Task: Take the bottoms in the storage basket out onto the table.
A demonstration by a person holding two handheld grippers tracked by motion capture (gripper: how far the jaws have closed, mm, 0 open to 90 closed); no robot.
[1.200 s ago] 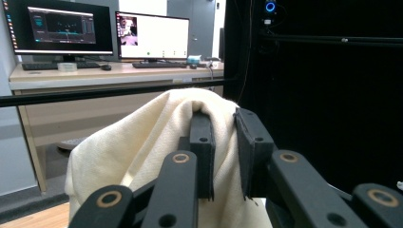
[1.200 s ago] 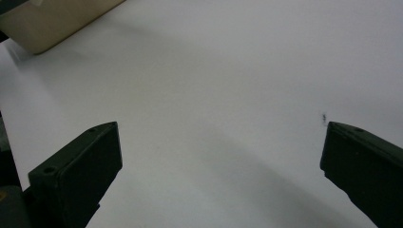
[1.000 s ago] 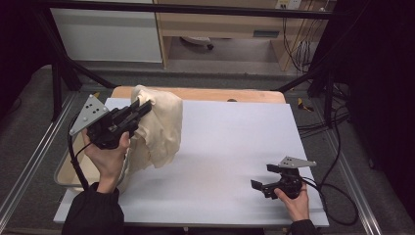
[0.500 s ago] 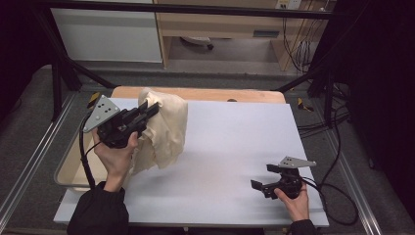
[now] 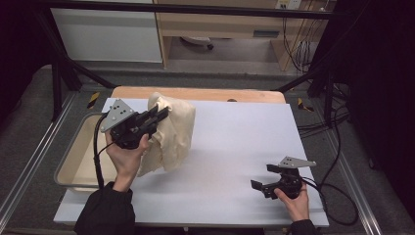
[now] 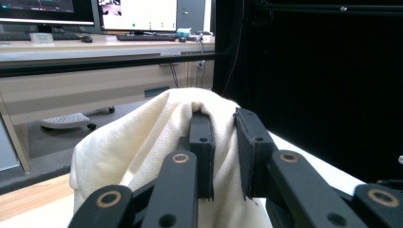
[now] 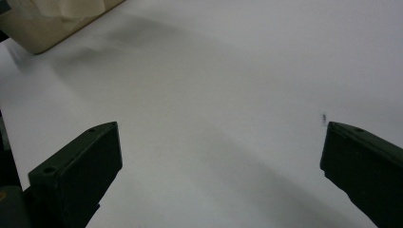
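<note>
A cream cloth (image 5: 173,132) hangs in folds above the left side of the white table (image 5: 235,147). My left gripper (image 5: 159,116) is shut on its top edge and holds it up. In the left gripper view the cloth (image 6: 142,142) is bunched between the two black jaws of that gripper (image 6: 223,142) and drapes down beneath them. At the near right of the table, my right gripper (image 5: 264,177) rests low and open. Its two jaws stand wide apart over bare white surface in the right gripper view (image 7: 221,156), with nothing between them.
A beige tub (image 5: 78,161) stands off the table's left edge, below the hanging cloth. Its corner (image 7: 43,33) appears at the top left of the right gripper view. A wooden board (image 5: 205,93) borders the far side. Cables (image 5: 337,191) trail at the right.
My left gripper has carried the cloth to the right and slightly down, over the table's left part. The right gripper has stayed where it was.
</note>
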